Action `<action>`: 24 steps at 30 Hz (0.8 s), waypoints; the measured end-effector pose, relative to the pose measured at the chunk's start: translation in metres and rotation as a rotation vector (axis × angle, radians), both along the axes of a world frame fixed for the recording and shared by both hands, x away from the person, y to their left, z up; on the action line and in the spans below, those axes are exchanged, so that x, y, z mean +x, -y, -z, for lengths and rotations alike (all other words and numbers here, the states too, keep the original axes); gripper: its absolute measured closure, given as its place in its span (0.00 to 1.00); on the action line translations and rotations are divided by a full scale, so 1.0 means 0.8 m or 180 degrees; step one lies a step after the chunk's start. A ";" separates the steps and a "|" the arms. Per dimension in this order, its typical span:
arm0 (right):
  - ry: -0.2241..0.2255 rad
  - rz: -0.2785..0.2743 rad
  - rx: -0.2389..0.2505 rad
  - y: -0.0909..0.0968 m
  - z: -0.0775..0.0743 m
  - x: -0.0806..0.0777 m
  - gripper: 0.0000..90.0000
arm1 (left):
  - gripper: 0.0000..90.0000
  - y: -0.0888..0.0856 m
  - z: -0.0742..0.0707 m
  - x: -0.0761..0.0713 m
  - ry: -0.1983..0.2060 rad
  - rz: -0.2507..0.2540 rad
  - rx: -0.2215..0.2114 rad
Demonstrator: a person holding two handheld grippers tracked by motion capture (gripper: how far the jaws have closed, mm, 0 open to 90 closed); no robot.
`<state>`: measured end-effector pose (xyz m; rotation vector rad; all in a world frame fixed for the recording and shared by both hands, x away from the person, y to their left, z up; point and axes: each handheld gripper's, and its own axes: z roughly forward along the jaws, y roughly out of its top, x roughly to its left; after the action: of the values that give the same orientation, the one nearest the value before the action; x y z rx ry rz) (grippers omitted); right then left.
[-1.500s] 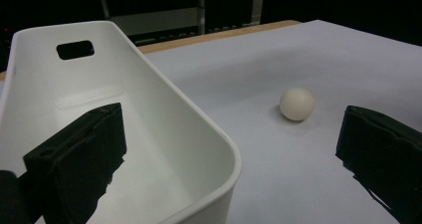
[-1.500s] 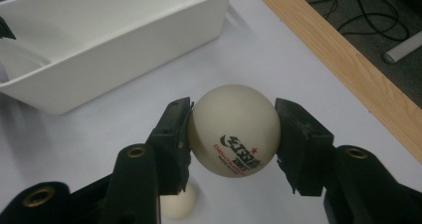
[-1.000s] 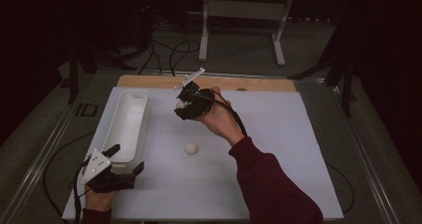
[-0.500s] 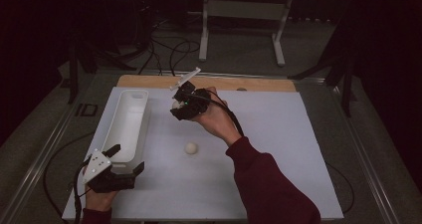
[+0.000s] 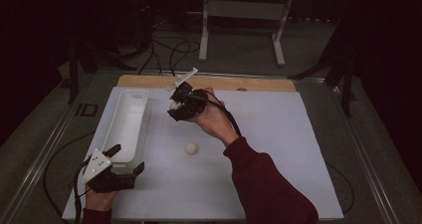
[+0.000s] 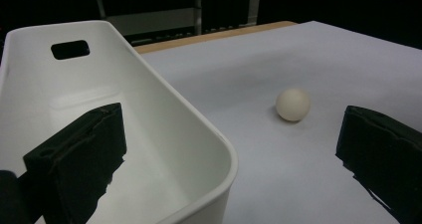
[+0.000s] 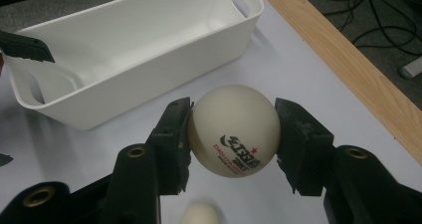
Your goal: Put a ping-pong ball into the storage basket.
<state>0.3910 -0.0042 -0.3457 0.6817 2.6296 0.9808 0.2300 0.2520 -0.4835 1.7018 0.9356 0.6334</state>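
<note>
My right gripper (image 5: 175, 107) hovers above the far middle of the white sheet, just right of the white bin (image 5: 127, 124). It is shut on a cream ping-pong ball (image 7: 234, 129) with red and black print, pinched between both pads. A second plain ball (image 5: 191, 148) lies on the sheet nearer the person; it also shows as ball (image 6: 293, 104) in the left gripper view. My left gripper (image 5: 119, 167) is open at the bin's near end, one jaw inside the bin (image 6: 149, 109), the other outside over the sheet. Nothing sits between its pads except the bin wall.
The white sheet (image 5: 278, 144) covers the table, with a wooden strip (image 5: 209, 82) along its far edge. A metal stand (image 5: 239, 15) and cables lie on the floor beyond. The bin's inside (image 7: 124, 50) holds nothing.
My right gripper has drifted a little to the left, toward the bin, still holding the ball. The left gripper and the loose ball have stayed put.
</note>
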 end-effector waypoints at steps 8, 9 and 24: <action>0.0008 -0.0027 0.0020 -0.004 -0.001 -0.002 0.56 | 0.00 -0.001 0.001 0.001 -0.0033 0.0039 -0.0022; 0.0004 -0.0028 0.0015 -0.005 -0.001 -0.002 0.56 | 0.00 -0.001 0.001 0.001 -0.0036 0.0045 -0.0020; 0.0007 -0.0080 0.0024 -0.013 -0.001 -0.006 0.56 | 0.00 0.000 0.001 0.002 -0.0036 0.0044 -0.0016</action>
<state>0.3860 0.0064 -0.3448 0.6503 2.6399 0.9985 0.2313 0.2523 -0.4844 1.7074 0.9319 0.6125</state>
